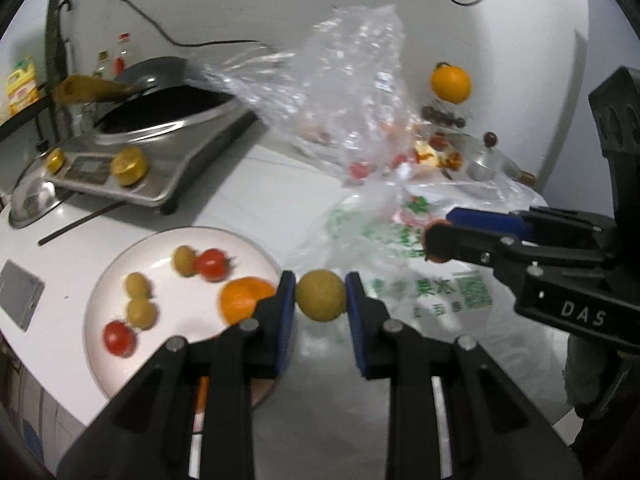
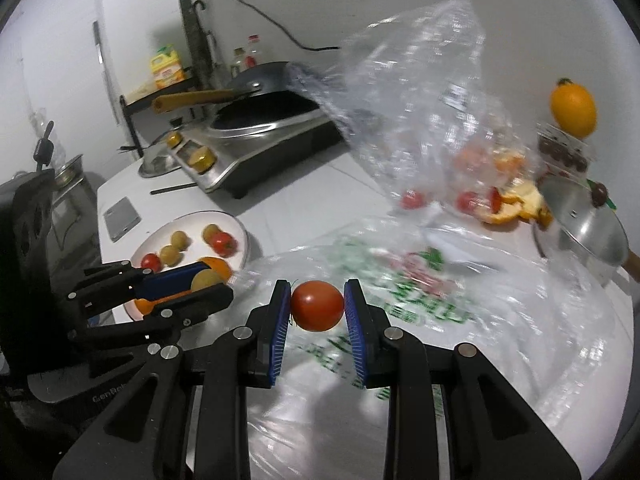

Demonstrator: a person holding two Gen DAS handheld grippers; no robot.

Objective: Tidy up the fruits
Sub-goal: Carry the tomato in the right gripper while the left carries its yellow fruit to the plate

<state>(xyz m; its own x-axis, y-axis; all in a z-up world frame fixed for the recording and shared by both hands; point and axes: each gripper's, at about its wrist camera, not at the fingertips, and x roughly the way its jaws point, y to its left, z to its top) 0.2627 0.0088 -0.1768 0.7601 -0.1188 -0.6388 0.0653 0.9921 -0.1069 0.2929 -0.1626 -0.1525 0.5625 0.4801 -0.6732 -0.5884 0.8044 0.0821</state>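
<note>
Left gripper (image 1: 321, 297): blue ribbed pads clamped on smooth round yellow-green fruit (image 1: 321, 296), held past the 3 o'clock rim of white plate (image 1: 176, 280). Right gripper (image 2: 317, 306): pads closed on glossy red tomato (image 2: 317, 306) above printed plastic bag (image 2: 400, 300). On plate: small green fruits, tomatoes, orange (image 1: 246, 298). Crinkled clear bag (image 1: 340, 80) at 12 o'clock, screening peels. Steel induction cooker (image 1: 160, 148) with dark pan at 10 o'clock.
</note>
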